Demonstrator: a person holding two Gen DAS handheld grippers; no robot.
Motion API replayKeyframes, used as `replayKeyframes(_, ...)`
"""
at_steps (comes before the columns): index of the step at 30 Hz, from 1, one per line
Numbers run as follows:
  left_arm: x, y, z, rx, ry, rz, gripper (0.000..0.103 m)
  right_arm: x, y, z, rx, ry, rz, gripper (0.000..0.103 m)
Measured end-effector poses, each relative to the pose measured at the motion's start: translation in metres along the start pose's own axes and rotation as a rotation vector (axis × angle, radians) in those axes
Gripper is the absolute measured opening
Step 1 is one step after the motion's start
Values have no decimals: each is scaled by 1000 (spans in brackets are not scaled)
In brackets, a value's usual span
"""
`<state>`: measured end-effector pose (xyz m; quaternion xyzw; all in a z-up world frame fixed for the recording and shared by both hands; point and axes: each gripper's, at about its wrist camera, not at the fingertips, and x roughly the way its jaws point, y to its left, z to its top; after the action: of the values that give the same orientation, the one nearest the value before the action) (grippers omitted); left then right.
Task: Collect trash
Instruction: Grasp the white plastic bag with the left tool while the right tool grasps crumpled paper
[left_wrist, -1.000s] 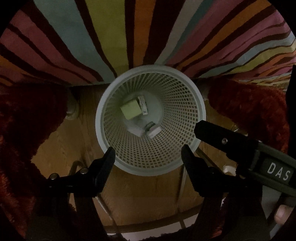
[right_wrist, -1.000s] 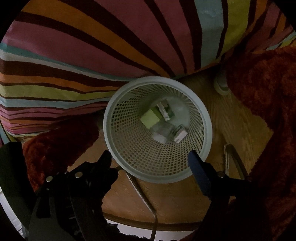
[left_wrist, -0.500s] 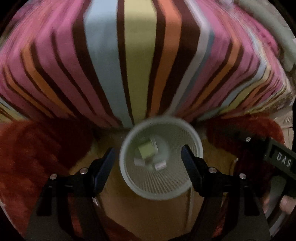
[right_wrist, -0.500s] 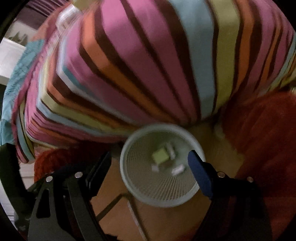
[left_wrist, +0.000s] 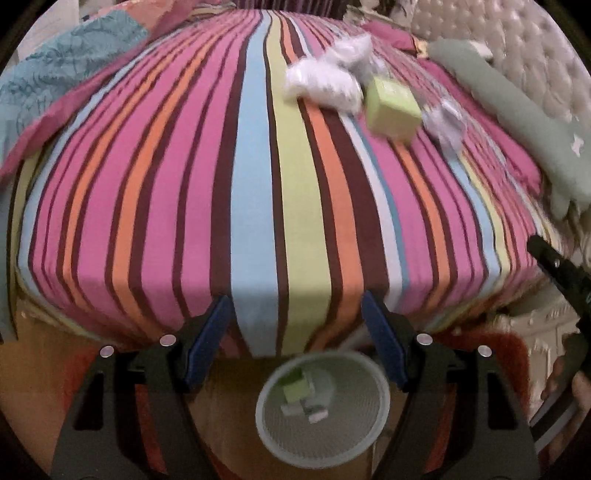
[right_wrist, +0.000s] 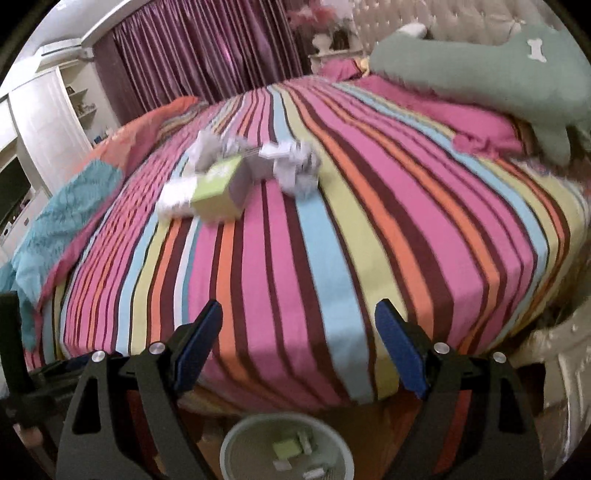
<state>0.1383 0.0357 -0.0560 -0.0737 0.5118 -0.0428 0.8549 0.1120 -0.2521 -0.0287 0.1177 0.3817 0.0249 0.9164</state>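
While both of my tongs hang empty with their jaws spread, I can plan the reach for the next piece of rubbish. My left gripper grasps nothing, and my right gripper is likewise released, with only striped cloth seen between its pads. The white mesh basket sits on the wooden floor at the foot of the bed, at six o'clock in both wrist views, and already holds a green box and a few pale scraps.

What remains lies on the striped bedspread, well apart from the basket. From my left wrist the cluster sits at about one o'clock: crumpled white paper, a green box touching it on the right, and another crumpled wad just beside the box at two o'clock. From my right wrist the same heap lies at eleven o'clock.

I judge the box the easier grab: its flat sides suit my pads, so I should square the jaws across its narrower faces and come down from above, not scoop. The paper will crush and may spring loose, so I should close fully around the middle of a wad. Pinching the bedspread along with it is the risk, so I should close just above the cloth.
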Motion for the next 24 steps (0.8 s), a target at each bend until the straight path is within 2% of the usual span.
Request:
replayKeyframes(4,0,0,36,19,-54,10,72,14,-5,23,3,-24,-25,80)
replayKeyframes(9,11,-1,79,11,-83,-28,72,31,-7,43,-1,-25,-33,80)
replayKeyframes(18,53,-3,154,-63,-43,-91,72,70,2,82,-80,6,-47,80)
replayKeyframes(24,76,-10,193,-60,-22,-111,72,89,7,99,-92,21,-26,80)
